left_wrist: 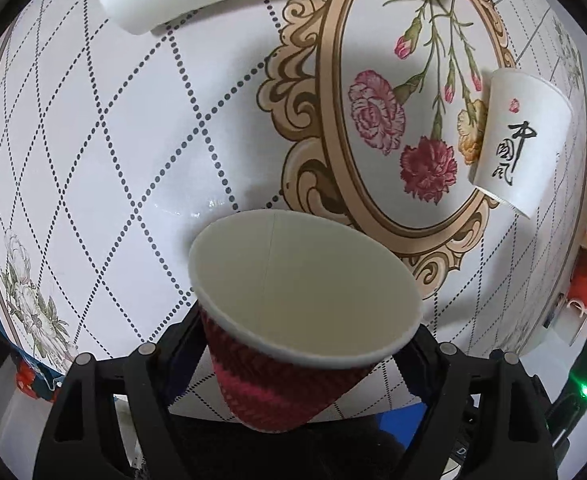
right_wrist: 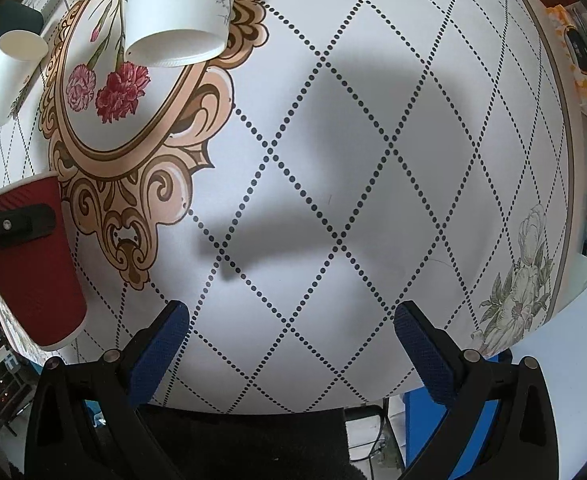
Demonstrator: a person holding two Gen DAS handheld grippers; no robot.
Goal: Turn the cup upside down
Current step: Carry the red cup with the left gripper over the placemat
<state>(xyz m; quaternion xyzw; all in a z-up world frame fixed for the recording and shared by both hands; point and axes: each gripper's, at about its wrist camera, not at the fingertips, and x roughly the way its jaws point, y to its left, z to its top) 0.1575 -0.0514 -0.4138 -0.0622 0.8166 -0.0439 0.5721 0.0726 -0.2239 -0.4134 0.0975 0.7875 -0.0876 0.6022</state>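
Bare table [right_wrist: 373, 160] ahead, white cups [right_wrist: 177, 12] crowding far floral medallion [right_wrist: 133, 128]

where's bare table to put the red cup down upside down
The dotted-diamond stretch of the table ahead of the open right hand-held gripper, between the gold frame and pale corner flower, is bare. Crowded: white cups over the carnations.

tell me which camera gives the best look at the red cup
The left wrist view: the red cup sits clamped in the left gripper, its open mouth and empty pale inside facing the lens. The right wrist view catches only its ribbed side at the left edge, partly behind a black finger, mouth hidden.
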